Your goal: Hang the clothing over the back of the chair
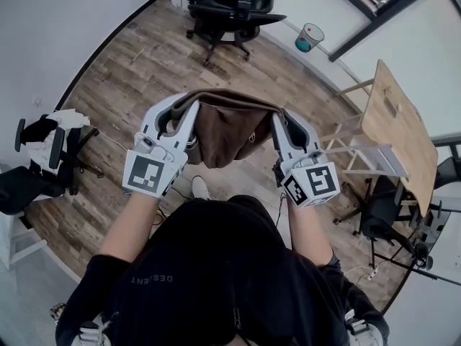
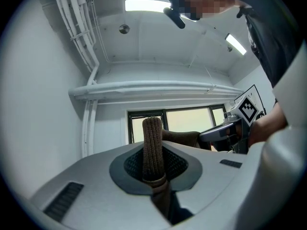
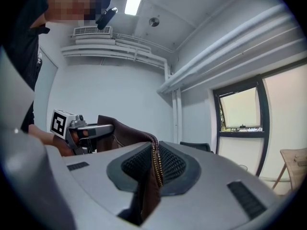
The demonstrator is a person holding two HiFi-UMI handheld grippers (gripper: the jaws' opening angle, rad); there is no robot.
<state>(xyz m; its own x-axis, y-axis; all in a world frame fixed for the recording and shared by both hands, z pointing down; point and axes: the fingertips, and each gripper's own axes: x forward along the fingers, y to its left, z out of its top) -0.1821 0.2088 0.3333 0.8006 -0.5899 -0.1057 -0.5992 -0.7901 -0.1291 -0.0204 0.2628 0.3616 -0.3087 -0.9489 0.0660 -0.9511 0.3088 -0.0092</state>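
Brown garment (image 1: 230, 130) hangs stretched in mid-air btwn both tongs, above the wood floor (image 1: 137, 63) & well apart from the black chair (image 1: 229, 13): left tongs (image 1: 186, 105) clenched on its ribbed hem, right tongs (image 1: 283, 119) clenched on its zip edge.

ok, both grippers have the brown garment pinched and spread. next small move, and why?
Probably carry it forward toward the black swivel office chair, with both grips shut. The brown fabric garment hangs stretched between the left gripper, clamped on a ribbed edge, and the right gripper, clamped on the zip edge. That chair stands well ahead across the wood-plank floor, too far to drape yet.
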